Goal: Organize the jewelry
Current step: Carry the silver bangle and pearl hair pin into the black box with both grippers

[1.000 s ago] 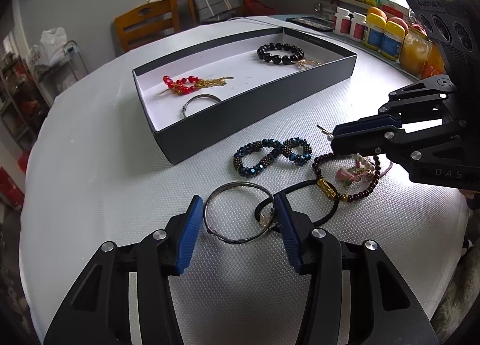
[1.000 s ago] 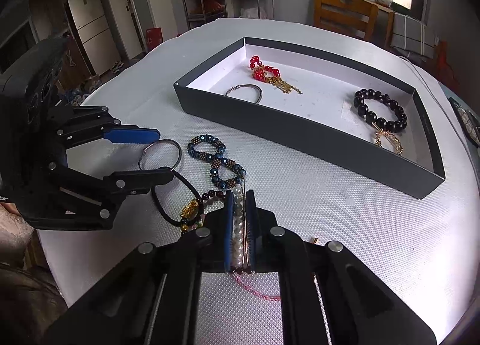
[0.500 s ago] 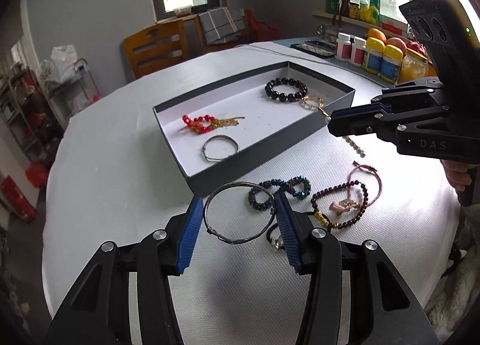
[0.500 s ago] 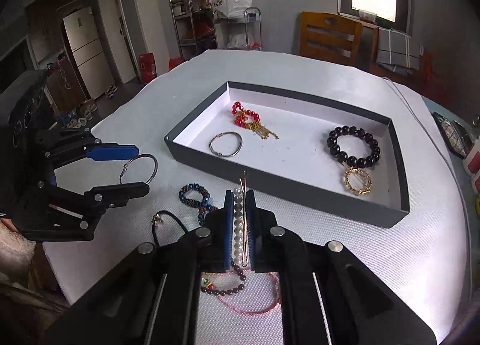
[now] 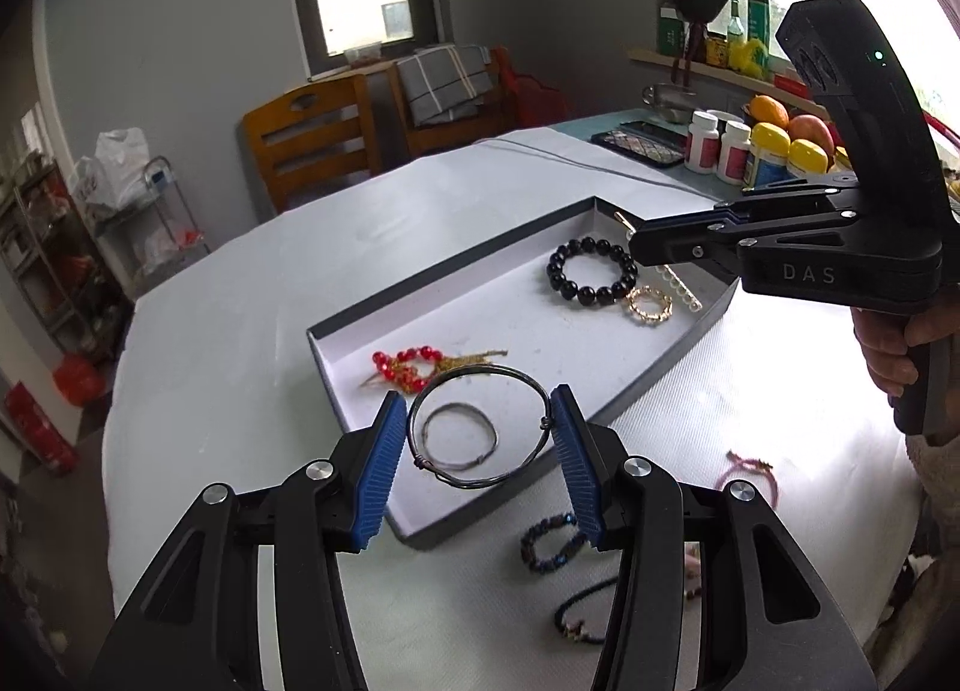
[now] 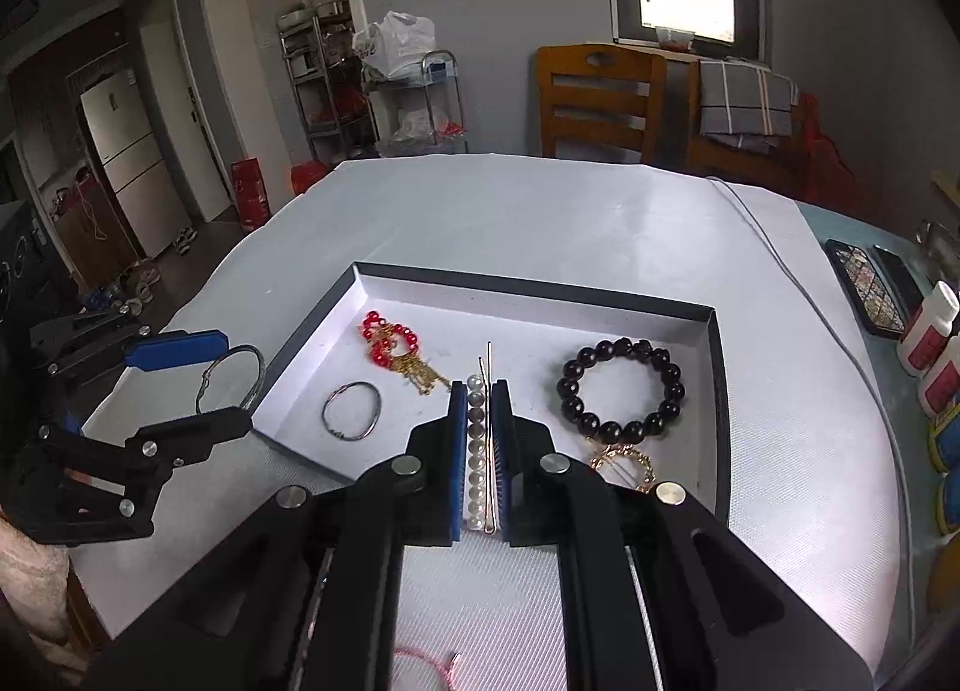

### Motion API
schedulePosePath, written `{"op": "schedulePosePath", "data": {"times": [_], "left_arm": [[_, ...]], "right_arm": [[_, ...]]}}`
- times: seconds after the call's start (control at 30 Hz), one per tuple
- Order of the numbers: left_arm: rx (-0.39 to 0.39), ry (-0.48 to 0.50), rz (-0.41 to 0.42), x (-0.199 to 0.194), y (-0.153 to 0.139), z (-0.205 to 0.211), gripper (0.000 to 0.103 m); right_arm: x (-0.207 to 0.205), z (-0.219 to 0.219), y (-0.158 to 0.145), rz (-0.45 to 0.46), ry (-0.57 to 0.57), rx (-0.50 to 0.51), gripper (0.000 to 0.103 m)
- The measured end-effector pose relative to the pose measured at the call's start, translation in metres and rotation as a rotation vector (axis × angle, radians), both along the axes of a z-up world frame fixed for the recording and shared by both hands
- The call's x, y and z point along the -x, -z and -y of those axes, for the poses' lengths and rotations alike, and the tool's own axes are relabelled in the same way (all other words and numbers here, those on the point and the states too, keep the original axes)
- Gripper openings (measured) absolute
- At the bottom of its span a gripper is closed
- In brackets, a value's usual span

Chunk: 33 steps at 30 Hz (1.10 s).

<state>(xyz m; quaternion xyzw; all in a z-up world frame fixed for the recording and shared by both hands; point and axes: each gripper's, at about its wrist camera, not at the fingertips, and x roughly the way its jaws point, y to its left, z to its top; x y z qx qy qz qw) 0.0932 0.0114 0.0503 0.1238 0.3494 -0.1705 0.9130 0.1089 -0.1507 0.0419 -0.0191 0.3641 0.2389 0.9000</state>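
Note:
A black box with a white floor [image 5: 666, 367] lies on the white table. My left gripper [image 5: 477, 397] is shut on a silver wire bangle [image 5: 487, 370], held in the air over the box's near corner. My right gripper [image 6: 483, 391] is shut on a pearl hairpin [image 6: 476, 451] above the middle of the box [image 6: 540, 286]. Inside lie a red bead bracelet [image 5: 408, 364], a small silver ring [image 5: 459, 404], a black bead bracelet [image 5: 591, 271] and a gold ring [image 5: 648, 307]. The right wrist view shows my left gripper [image 6: 231, 382] with the bangle [image 6: 259, 367] at the left.
A blue bead bracelet [image 5: 549, 544], a black cord [image 5: 585, 613] and a pink cord [image 5: 750, 466] lie on the table in front of the box. Bottles and fruit [image 5: 738, 150] and a phone [image 5: 642, 141] stand at the back right. A wooden chair [image 5: 312, 132] is behind the table.
Both grippers have risen off the table and moved over the box, the left one carrying the bangle and the right one the pearl hairpin. Their grips have not changed.

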Motion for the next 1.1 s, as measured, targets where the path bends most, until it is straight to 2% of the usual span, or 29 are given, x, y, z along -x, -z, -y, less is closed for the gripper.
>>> {"op": "schedulePosePath", "data": {"times": [0.17, 0.43, 0.67, 1.1], "left_arm": [[-0.009, 0.001, -0.015, -0.031, 0.009, 0.023, 0.052], [-0.02, -0.012, -0.084, -0.064, 0.038, 0.04, 0.052], [0.004, -0.033, -0.129, -0.073, 0.062, 0.04, 0.052], [0.003, -0.022, -0.151, -0.073, 0.069, 0.042, 0.052]], "right_arm": [[-0.03, 0.008, 0.013, -0.044, 0.057, -0.024, 0.008], [-0.039, 0.004, 0.052, -0.116, 0.054, 0.015, 0.008], [-0.043, -0.003, 0.065, -0.135, 0.05, 0.063, 0.008], [-0.051, -0.002, 0.081, -0.176, 0.063, 0.092, 0.008]]}}
